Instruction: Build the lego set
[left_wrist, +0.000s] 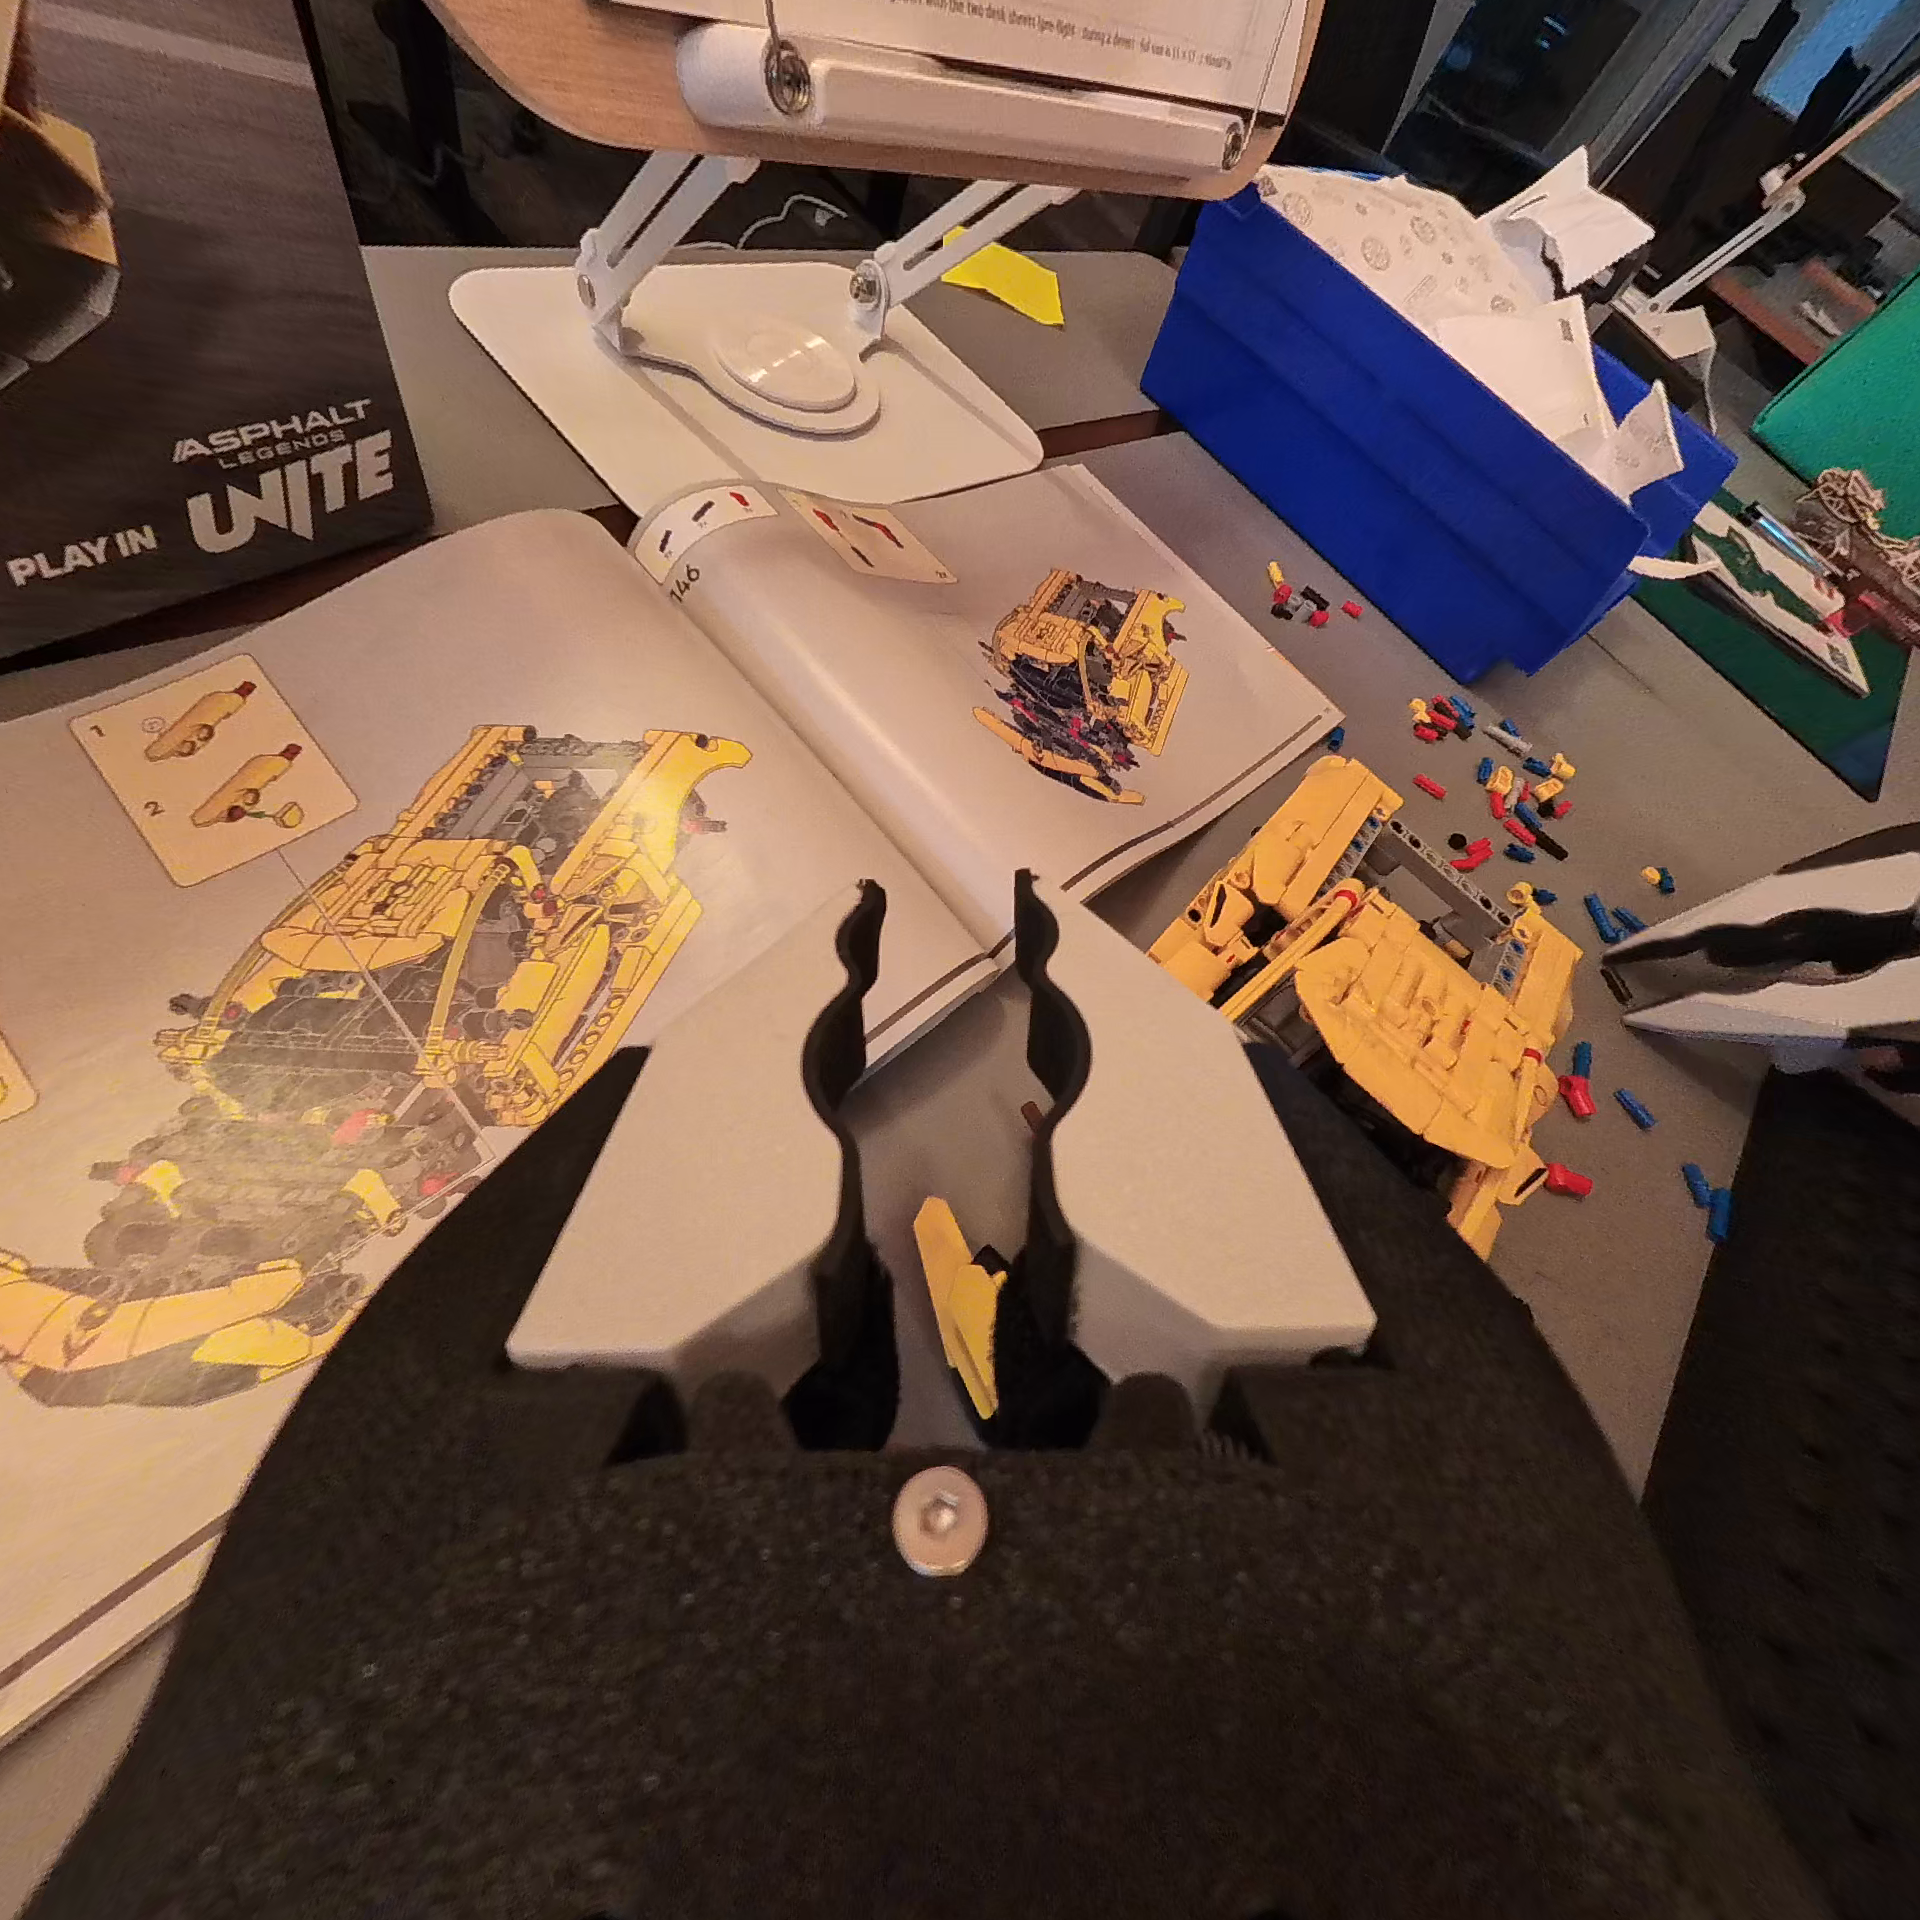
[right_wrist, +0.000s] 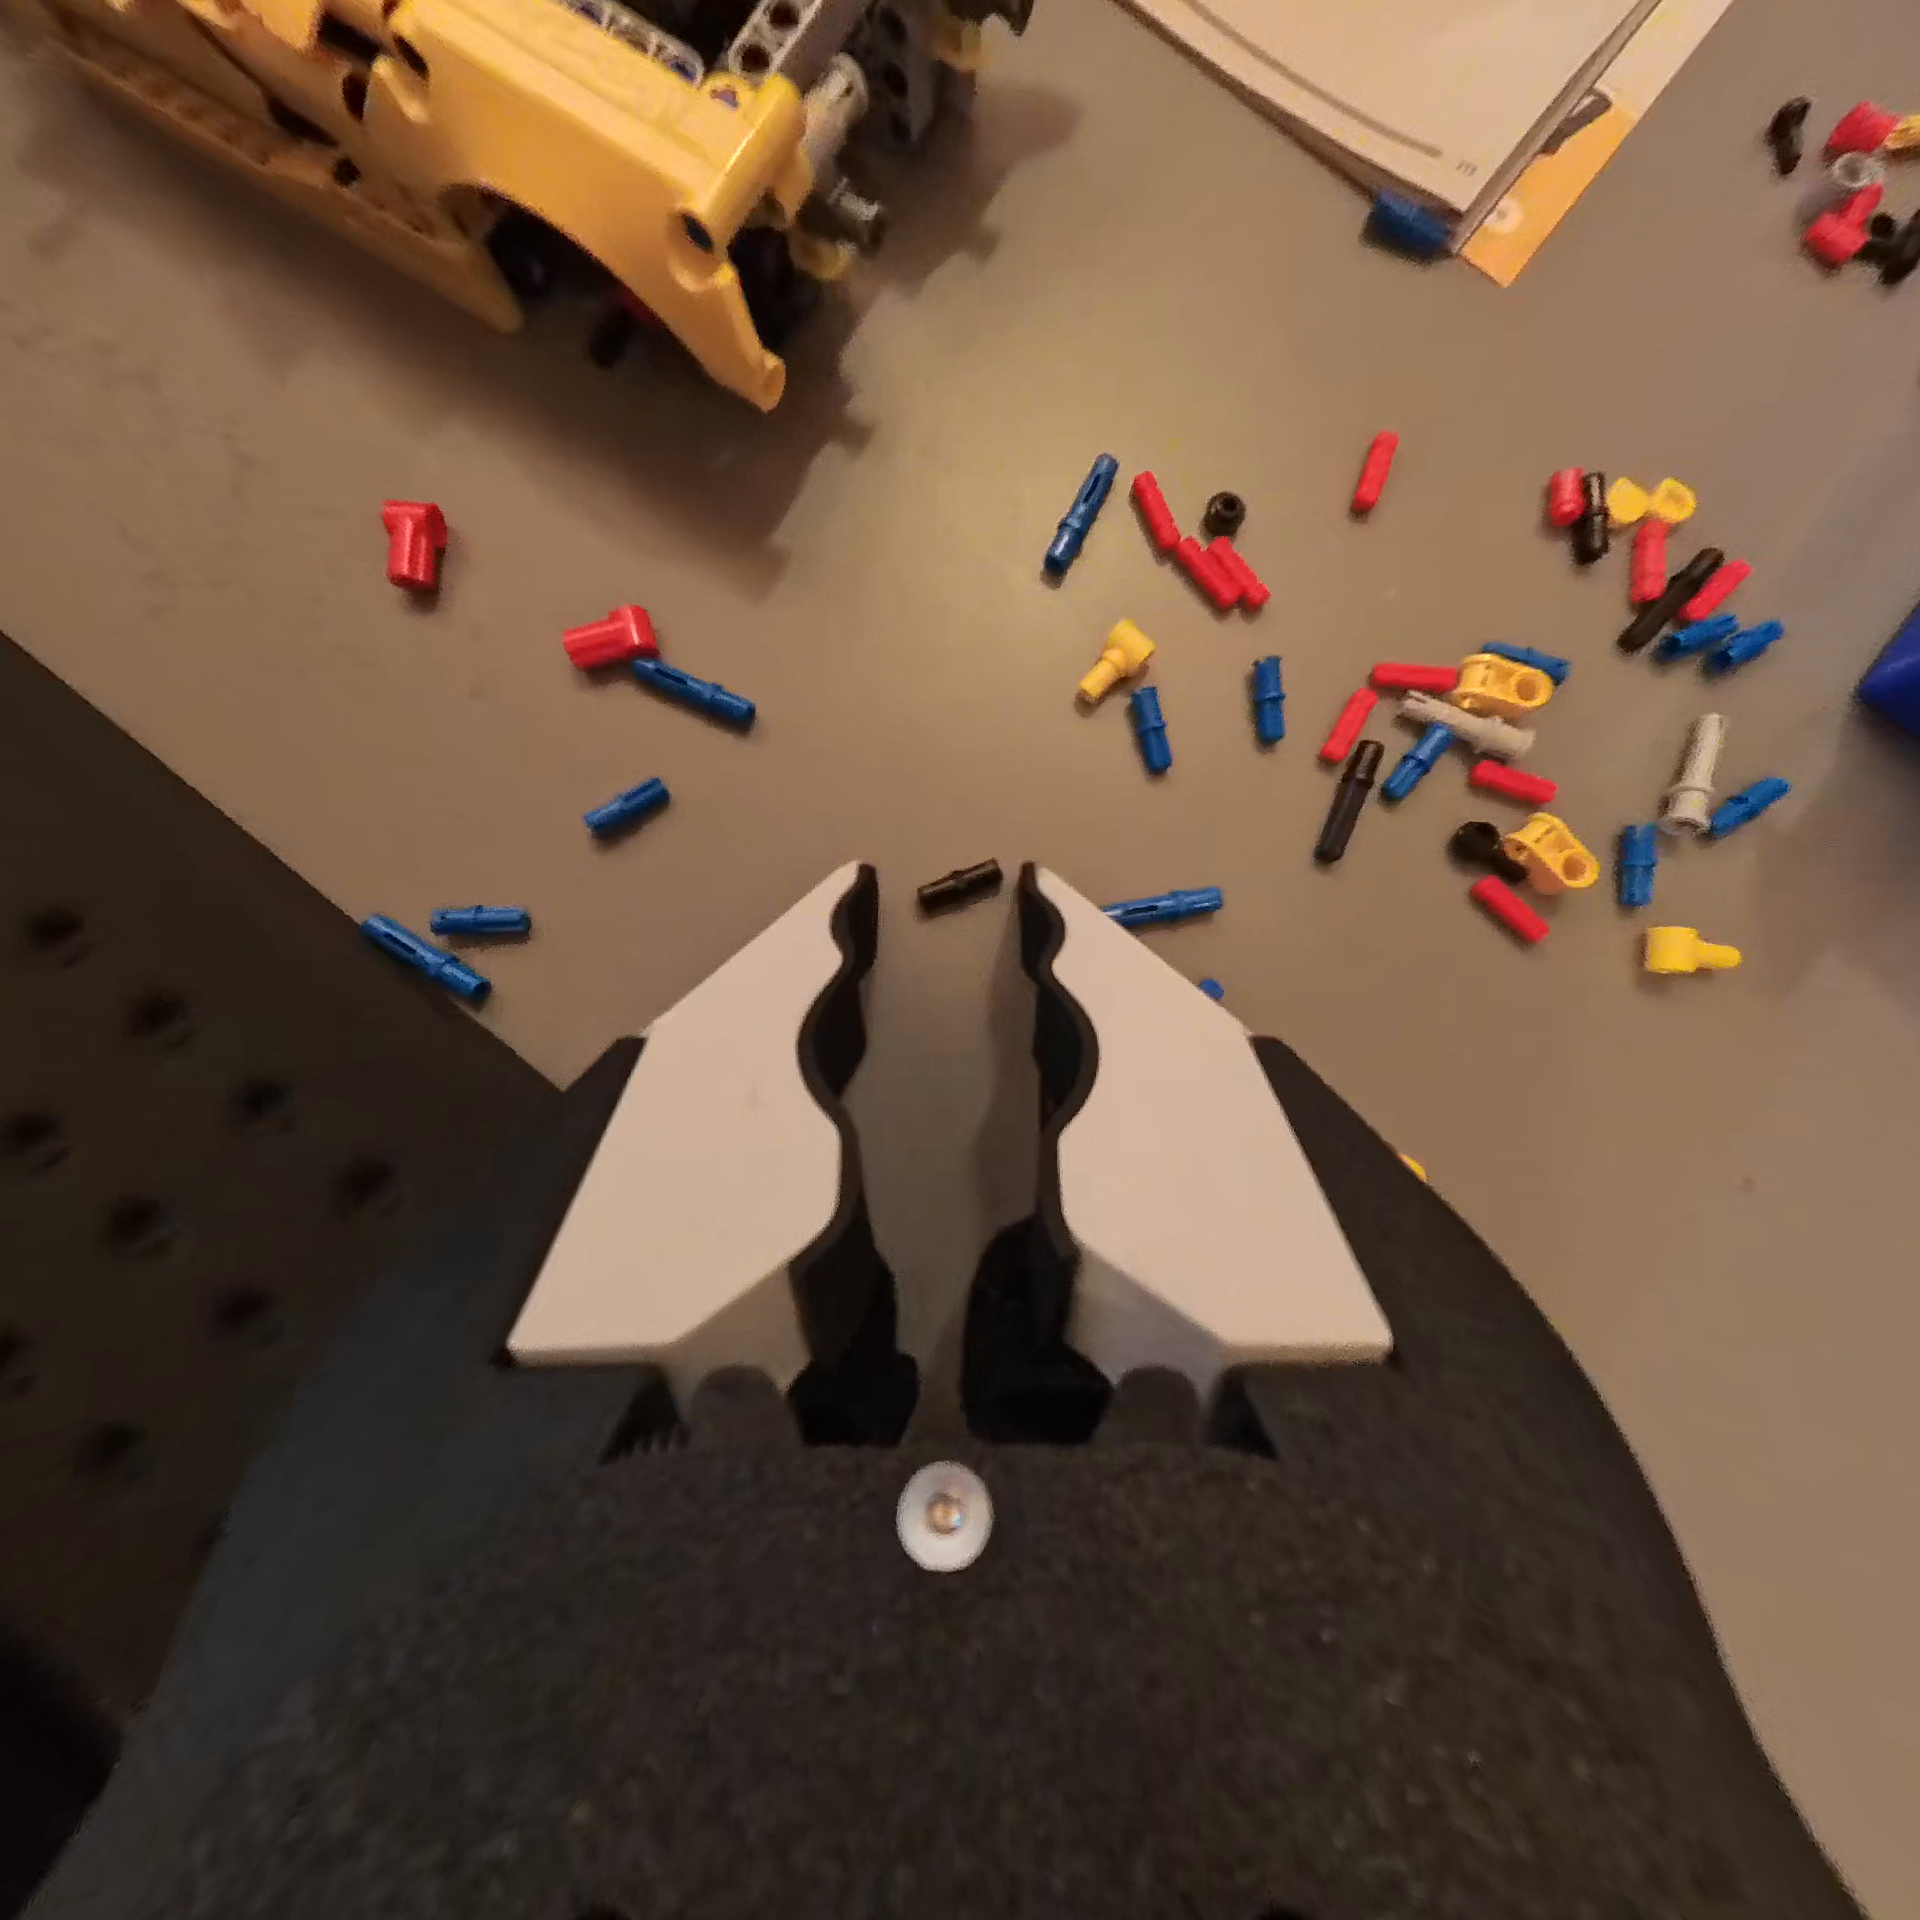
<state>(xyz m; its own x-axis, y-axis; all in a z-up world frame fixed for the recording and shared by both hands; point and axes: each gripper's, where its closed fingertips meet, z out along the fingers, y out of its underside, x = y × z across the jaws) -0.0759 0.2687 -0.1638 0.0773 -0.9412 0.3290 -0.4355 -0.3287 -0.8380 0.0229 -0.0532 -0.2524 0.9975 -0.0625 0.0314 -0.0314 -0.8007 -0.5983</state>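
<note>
— Where's the yellow car model (left_wrist: 1382, 987)?

— On the counter (right_wrist: 935, 665), right of the open instruction book (left_wrist: 623, 790). My left fingers (left_wrist: 943, 894) stand narrowly apart, a yellow piece (left_wrist: 961, 1299) between them.

— Your right?

— My right fingers (right_wrist: 948, 878) bracket a black pin (right_wrist: 958, 886) near the model, not closed.

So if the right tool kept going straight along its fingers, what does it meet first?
Most likely the small black pin lying on the grey table, directly ahead of the open right tool and between its fingertips. Height above the table is unclear, so it may touch the tabletop beside the pin.
</note>
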